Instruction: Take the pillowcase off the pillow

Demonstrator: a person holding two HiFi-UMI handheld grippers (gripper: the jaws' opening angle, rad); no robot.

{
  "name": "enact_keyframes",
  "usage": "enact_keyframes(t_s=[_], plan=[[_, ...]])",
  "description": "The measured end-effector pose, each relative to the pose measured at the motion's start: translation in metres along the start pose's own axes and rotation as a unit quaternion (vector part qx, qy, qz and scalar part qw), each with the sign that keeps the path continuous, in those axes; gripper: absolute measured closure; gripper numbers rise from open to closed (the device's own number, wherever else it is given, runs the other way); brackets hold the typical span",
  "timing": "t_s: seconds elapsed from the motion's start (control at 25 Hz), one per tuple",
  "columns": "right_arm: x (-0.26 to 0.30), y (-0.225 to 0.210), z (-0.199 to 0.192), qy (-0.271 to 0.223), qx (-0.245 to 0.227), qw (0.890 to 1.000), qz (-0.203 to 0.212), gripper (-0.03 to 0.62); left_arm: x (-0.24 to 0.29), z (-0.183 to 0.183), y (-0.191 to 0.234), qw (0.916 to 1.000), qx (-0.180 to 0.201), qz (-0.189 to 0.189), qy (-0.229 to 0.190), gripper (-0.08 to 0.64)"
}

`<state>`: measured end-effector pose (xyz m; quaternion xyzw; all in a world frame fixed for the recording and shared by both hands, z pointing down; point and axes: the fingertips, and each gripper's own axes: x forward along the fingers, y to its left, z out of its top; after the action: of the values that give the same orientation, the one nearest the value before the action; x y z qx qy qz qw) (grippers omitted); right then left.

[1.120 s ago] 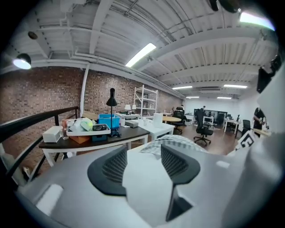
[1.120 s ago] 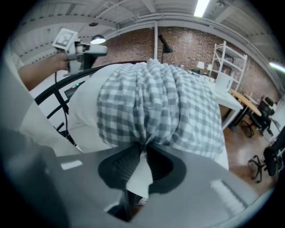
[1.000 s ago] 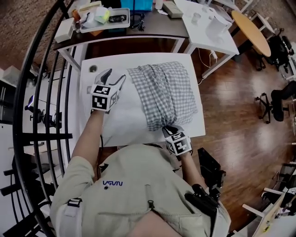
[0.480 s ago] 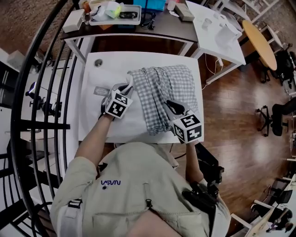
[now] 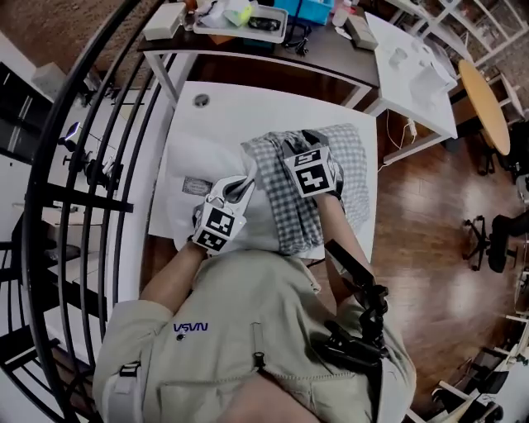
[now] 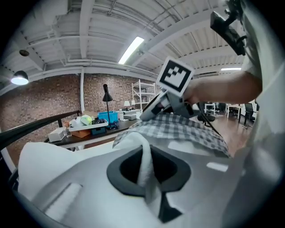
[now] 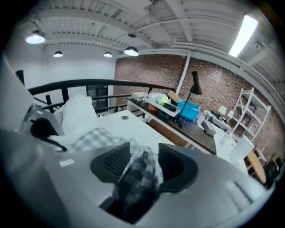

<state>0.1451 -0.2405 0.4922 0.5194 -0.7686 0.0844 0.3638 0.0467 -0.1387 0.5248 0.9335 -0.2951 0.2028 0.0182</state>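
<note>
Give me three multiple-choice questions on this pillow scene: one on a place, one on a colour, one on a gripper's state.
1. The grey-and-white checked fabric pillowcase lies: A on the white table; B on the wooden floor; C on a chair.
2. The plastic bin on the dark far desk is: A red; B blue; C yellow.
3. The left gripper is: A open; B shut on the pillowcase; C shut on the soft white pillow.
Answers: A, it drapes the pillow on the table; B, it shows blue; C, its jaws, just now closing, pinch a white fold.
</note>
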Motion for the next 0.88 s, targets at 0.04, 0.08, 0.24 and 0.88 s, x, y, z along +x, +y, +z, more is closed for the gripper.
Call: enact_keyframes(t_s=[0.04, 0.08, 0.24, 0.88], plan=[[0.009, 0.006, -0.007, 0.028, -0.022, 0.999, 0.006, 0.393, -0.004, 0.003, -0.001, 1.0000, -0.002, 0.001, -0.006, 0.531], [0.015, 0.011, -0.014, 0.052, -0.045, 0.998, 0.009, 0.397, -0.009, 0.005, -0.002, 0.9999, -0.004, 0.003, -0.012, 0.532], [0.018, -0.003, -0.019, 0.067, -0.078, 0.994, -0.031, 0.569, -0.028, 0.023, 0.007, 0.9985, -0.024, 0.014, -0.047, 0.535], [-0.029, -0.175, -0.062, 0.024, 0.096, 0.967, -0.235, 0.572, -0.037, 0.073, 0.097, 0.9898, -0.091, 0.025, -0.107, 0.538]])
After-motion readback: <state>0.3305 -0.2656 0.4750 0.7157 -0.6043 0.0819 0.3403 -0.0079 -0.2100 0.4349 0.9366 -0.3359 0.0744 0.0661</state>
